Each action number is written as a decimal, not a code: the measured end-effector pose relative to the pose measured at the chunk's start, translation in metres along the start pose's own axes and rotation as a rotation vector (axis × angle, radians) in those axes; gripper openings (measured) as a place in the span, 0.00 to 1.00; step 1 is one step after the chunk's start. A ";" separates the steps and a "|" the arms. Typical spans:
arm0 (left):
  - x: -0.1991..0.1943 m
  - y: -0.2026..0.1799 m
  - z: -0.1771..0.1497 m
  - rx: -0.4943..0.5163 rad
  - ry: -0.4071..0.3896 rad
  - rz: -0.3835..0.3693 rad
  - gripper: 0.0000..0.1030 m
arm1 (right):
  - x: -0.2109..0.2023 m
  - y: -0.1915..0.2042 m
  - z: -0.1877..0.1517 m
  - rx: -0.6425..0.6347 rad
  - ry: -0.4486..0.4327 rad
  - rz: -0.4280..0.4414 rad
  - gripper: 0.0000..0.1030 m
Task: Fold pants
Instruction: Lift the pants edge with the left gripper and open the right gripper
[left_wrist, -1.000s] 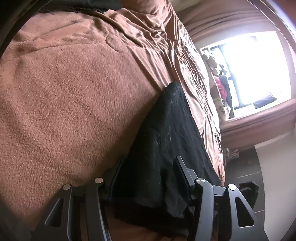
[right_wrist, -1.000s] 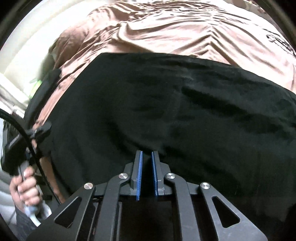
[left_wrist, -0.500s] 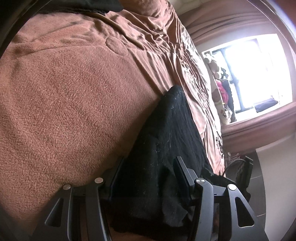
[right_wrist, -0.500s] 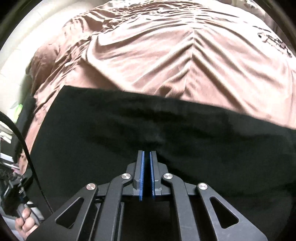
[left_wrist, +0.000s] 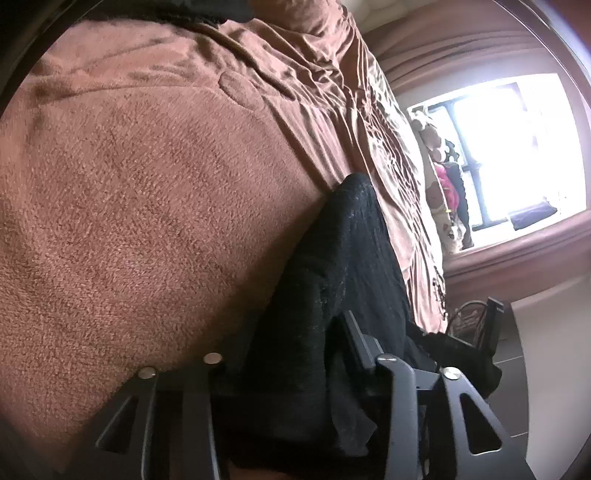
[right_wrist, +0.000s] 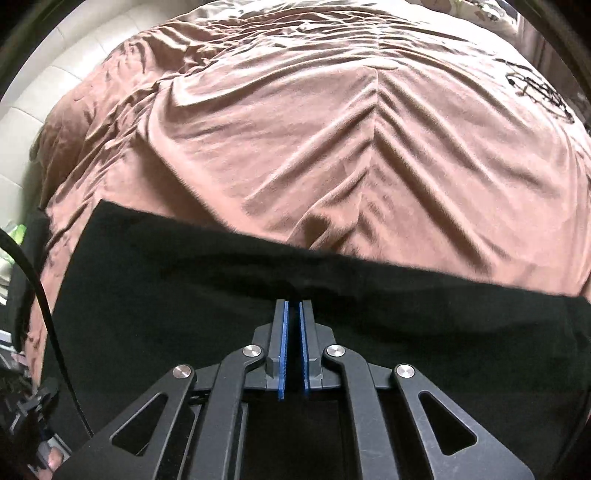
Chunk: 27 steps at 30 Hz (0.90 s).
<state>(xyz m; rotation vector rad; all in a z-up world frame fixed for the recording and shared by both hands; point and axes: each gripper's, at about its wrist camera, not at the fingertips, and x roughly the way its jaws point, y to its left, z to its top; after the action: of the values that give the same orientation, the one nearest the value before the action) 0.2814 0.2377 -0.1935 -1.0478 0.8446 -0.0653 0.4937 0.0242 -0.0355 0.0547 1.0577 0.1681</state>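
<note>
Two grippers work the black pants (right_wrist: 332, 295), which lie along the lower half of the right wrist frame on the brown bedspread (right_wrist: 332, 129). Soft, light and limp, the cloth will sag and slide; hems and folded edges look like the surest holds. Right gripper (right_wrist: 291, 306) is clenched on a pinch of fabric. Left gripper (left_wrist: 291, 332) stands spread, with pants (left_wrist: 347, 266) draped between its fingers, at lower centre. Against the earlier frames, the cloth's far edge sits lower and more bedspread shows.
</note>
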 end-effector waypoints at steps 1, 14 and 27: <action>-0.001 0.001 0.000 -0.004 0.005 -0.011 0.33 | -0.002 -0.001 -0.003 0.004 0.003 0.012 0.03; -0.024 -0.034 -0.002 0.074 -0.003 -0.074 0.14 | -0.028 -0.009 -0.058 0.005 0.042 0.180 0.03; -0.047 -0.110 -0.013 0.204 -0.017 -0.156 0.14 | -0.054 -0.010 -0.122 0.019 0.052 0.298 0.03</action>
<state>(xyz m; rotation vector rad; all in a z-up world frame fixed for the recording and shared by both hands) 0.2774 0.1905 -0.0831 -0.9184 0.7234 -0.2690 0.3630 0.0016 -0.0496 0.2263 1.0997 0.4311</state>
